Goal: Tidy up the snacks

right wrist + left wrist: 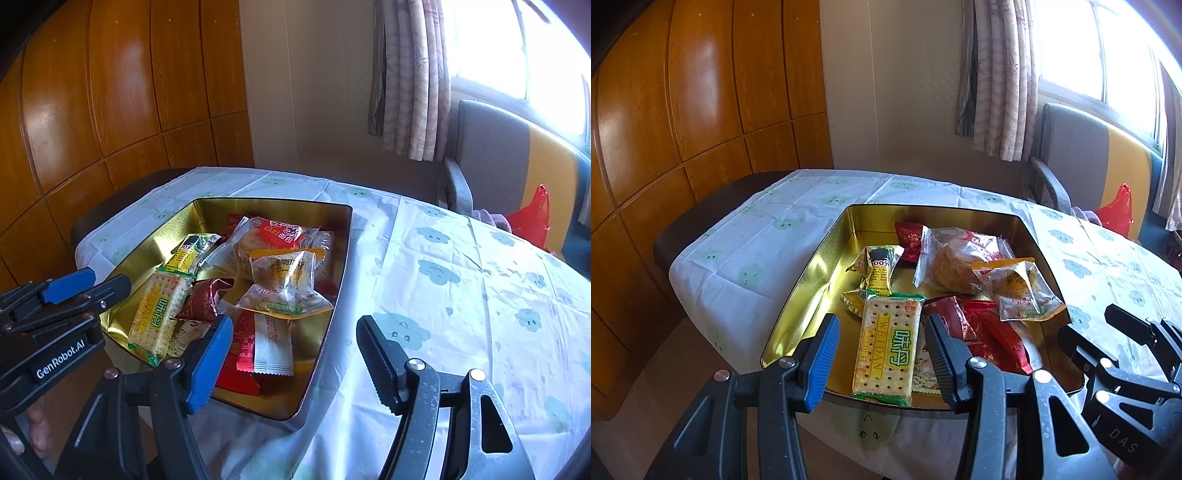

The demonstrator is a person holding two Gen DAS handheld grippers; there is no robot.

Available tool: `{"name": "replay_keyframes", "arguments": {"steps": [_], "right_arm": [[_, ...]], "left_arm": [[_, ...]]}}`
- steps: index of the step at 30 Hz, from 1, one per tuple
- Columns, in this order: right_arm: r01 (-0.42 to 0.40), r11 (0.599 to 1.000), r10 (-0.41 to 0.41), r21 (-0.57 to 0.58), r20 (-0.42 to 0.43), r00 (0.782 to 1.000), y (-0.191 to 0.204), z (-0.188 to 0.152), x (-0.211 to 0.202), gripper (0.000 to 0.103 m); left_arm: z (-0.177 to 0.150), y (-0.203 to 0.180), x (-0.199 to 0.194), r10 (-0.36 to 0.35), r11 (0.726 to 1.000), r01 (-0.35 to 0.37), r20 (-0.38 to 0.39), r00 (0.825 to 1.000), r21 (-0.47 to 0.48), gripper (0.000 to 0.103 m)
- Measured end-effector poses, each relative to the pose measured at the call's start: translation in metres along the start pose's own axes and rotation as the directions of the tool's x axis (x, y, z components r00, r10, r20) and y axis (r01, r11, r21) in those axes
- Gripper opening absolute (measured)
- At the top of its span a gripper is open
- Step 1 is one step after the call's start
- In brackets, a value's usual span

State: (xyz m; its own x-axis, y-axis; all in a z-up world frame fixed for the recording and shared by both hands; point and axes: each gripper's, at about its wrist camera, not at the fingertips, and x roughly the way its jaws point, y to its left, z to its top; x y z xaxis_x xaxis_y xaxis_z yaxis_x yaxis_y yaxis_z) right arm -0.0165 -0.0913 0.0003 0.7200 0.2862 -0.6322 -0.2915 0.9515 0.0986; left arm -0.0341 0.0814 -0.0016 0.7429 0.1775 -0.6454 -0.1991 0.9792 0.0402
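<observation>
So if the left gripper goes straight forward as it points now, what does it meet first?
Probably the cracker packet, which lies between the open fingers of the left gripper at the near end of the gold tin. Depth is unclear.

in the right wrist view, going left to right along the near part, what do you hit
left gripper → cracker pack → gold tin → cloud-print tablecloth → red plastic bag
</observation>
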Motion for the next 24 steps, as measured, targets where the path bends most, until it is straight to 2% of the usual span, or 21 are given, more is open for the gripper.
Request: {"name": "replay_keyframes", "arguments": {"steps": [24], "right_arm": [[-0.003,1.0,0.003,-0.005,0.003,1.0,0.0032,0.0005,0.0001,0.076]], "left_arm": [[0.0012,0.0018,-0.0008,0.011,1.0,-0.011,0.005,1.0,-0.006,0.049]]}}
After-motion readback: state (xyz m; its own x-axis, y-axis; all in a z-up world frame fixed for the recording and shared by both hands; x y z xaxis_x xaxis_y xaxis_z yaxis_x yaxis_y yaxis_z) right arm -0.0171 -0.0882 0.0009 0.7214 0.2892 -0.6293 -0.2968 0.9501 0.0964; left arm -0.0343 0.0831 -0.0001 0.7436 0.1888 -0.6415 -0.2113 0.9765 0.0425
